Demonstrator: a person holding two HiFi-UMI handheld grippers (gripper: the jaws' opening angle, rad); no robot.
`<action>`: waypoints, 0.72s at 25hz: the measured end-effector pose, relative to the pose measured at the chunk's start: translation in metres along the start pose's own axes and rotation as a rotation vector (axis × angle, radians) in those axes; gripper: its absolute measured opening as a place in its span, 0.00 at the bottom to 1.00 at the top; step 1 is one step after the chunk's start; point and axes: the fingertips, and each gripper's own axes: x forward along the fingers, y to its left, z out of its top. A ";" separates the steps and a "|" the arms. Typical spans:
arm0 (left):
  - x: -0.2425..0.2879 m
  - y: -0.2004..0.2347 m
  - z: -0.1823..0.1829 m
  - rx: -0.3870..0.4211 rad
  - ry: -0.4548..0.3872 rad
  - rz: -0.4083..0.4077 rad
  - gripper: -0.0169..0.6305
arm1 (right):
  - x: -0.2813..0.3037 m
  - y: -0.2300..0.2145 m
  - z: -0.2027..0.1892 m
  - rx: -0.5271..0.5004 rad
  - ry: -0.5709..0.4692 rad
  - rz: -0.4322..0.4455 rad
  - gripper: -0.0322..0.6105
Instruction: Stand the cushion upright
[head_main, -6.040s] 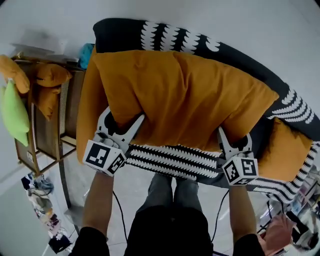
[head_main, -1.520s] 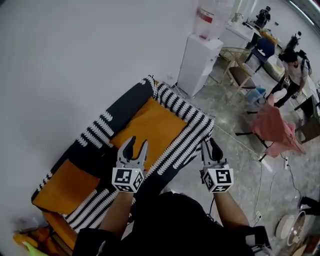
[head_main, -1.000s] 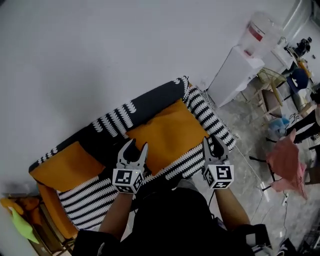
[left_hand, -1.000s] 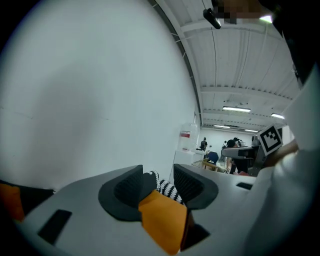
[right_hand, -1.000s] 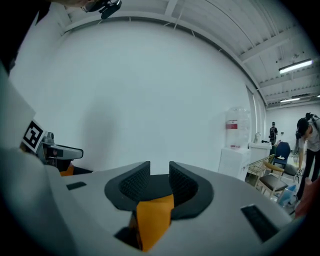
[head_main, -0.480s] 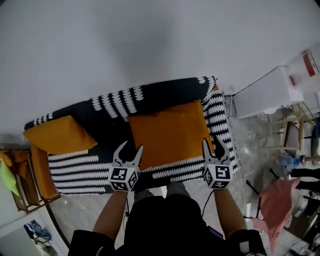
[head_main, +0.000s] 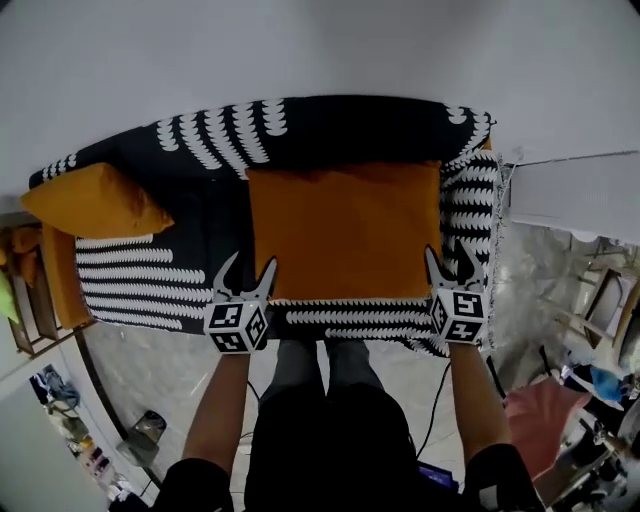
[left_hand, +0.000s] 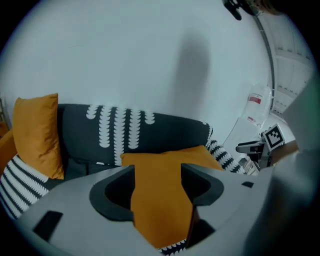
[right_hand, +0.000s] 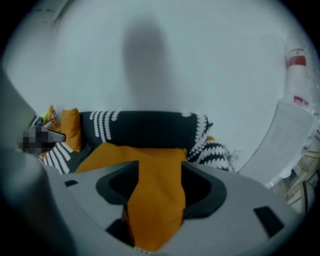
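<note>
Since the cushion (head_main: 345, 230) lies flat on the sofa (head_main: 300, 125) seat, centre of the head view w/ its back edge at the backrest, the task looks barely begun: grip, lift & tip-up all remain. The left gripper (head_main: 250, 265) & right gripper (head_main: 448, 255) sit at its front corners. A 2nd cushion (head_main: 95, 200) stands mid-left; a white cabinet (head_main: 580, 195) is far right, neither in the way.

Left gripper view: jaws apart, just been opening; cushion shows in the gap, unpinched.

Right gripper view: same.
</note>
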 end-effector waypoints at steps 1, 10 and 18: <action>0.011 0.006 -0.008 -0.006 0.012 0.008 0.50 | 0.013 -0.003 -0.009 0.010 0.019 0.007 0.49; 0.065 0.040 -0.072 -0.074 0.118 0.053 0.57 | 0.082 -0.022 -0.072 0.048 0.201 0.042 0.63; 0.112 0.070 -0.095 -0.089 0.187 0.007 0.68 | 0.130 -0.028 -0.104 0.130 0.305 0.076 0.73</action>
